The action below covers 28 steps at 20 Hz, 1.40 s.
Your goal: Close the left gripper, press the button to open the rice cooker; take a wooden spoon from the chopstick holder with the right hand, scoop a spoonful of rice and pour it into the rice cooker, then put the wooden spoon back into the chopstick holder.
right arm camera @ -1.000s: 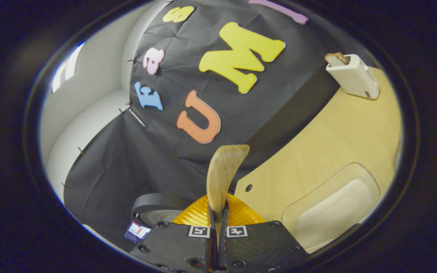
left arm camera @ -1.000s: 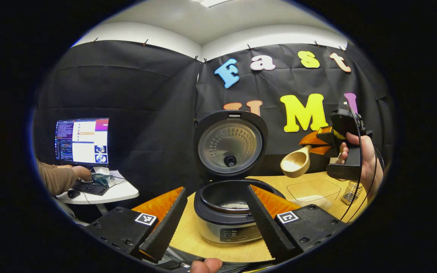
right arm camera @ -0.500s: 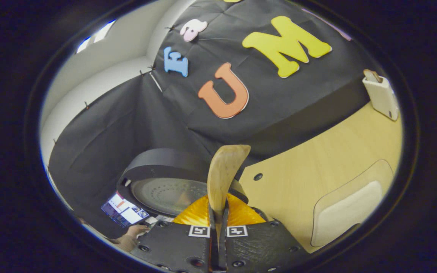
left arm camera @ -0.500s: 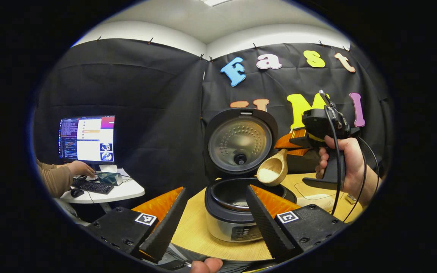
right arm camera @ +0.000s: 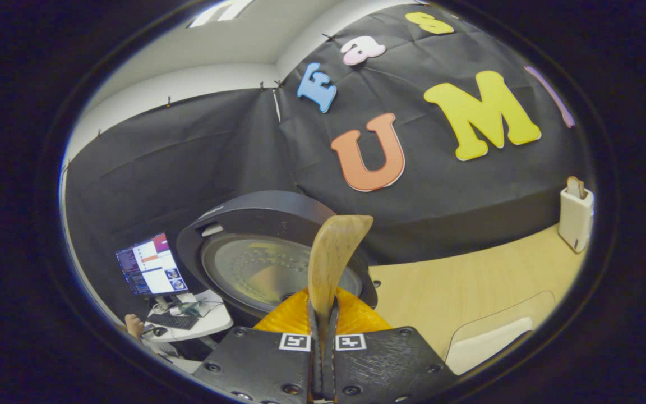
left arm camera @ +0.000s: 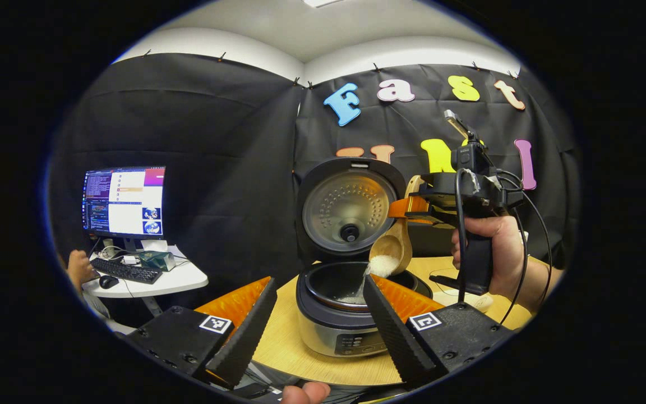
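The rice cooker (left arm camera: pixel 340 320) stands on the wooden table with its lid (left arm camera: pixel 349 209) raised upright. My right gripper (left arm camera: pixel 413 209), held by a hand, is shut on the wooden spoon (left arm camera: pixel 391 251), which tilts bowl-down over the cooker's right rim. White rice (left arm camera: pixel 381 264) streams from the bowl into the pot. In the right gripper view the spoon's handle (right arm camera: pixel 331 261) sticks up between the shut fingers (right arm camera: pixel 323 342), with the lid (right arm camera: pixel 267 264) behind it. My left gripper (left arm camera: pixel 317 317) stands open in front of the cooker, nothing between its fingers.
A clear rice container (right arm camera: pixel 488 345) lies on the table (right arm camera: pixel 457 286) to the right. A white toaster (right arm camera: pixel 575 216) stands at the far right by the black wall. Left of the booth a person's hand (left arm camera: pixel 79 266) rests by a keyboard under a monitor (left arm camera: pixel 124 201).
My right gripper has swung left and rolled over, tipping the spoon from level to bowl-down above the pot, and rice now pours out. The left gripper has stayed open and nearly still.
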{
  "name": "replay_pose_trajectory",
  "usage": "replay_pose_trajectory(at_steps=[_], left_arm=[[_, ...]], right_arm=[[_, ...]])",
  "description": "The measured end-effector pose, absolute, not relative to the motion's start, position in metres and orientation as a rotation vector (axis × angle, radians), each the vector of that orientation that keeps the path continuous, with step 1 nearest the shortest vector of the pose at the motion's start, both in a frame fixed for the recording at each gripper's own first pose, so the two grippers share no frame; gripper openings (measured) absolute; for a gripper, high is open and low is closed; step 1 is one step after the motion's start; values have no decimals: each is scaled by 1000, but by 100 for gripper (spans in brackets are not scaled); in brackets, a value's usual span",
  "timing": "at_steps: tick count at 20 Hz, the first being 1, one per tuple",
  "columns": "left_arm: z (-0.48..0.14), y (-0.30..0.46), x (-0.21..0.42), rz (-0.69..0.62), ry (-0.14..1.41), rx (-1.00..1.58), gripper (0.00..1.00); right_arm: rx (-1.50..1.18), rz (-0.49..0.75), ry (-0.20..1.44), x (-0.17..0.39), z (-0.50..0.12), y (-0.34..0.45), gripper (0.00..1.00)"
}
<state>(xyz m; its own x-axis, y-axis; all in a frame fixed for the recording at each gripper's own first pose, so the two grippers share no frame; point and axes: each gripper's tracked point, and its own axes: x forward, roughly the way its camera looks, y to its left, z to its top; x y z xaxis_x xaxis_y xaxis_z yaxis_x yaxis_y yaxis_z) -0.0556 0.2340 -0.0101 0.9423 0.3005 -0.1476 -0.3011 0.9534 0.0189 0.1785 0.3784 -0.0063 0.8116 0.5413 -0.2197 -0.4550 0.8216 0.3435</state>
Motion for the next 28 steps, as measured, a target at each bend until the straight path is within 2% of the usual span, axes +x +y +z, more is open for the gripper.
replay_pose_trajectory(at_steps=[17,24,25,27,28], left_arm=[[-6,237,-58,312,131,-27,99],[-3,234,-58,299,119,-43,99],[-2,233,-57,299,116,-44,95],[-2,232,-57,298,115,-47,95],[-2,231,-56,295,116,-51,99]], right_arm=[[-188,649,-37,160,20,405,1],[-144,672,-49,156,22,399,1],[-138,671,-47,155,22,394,1],[-111,672,-34,151,24,383,1],[-91,669,-28,149,27,374,1]])
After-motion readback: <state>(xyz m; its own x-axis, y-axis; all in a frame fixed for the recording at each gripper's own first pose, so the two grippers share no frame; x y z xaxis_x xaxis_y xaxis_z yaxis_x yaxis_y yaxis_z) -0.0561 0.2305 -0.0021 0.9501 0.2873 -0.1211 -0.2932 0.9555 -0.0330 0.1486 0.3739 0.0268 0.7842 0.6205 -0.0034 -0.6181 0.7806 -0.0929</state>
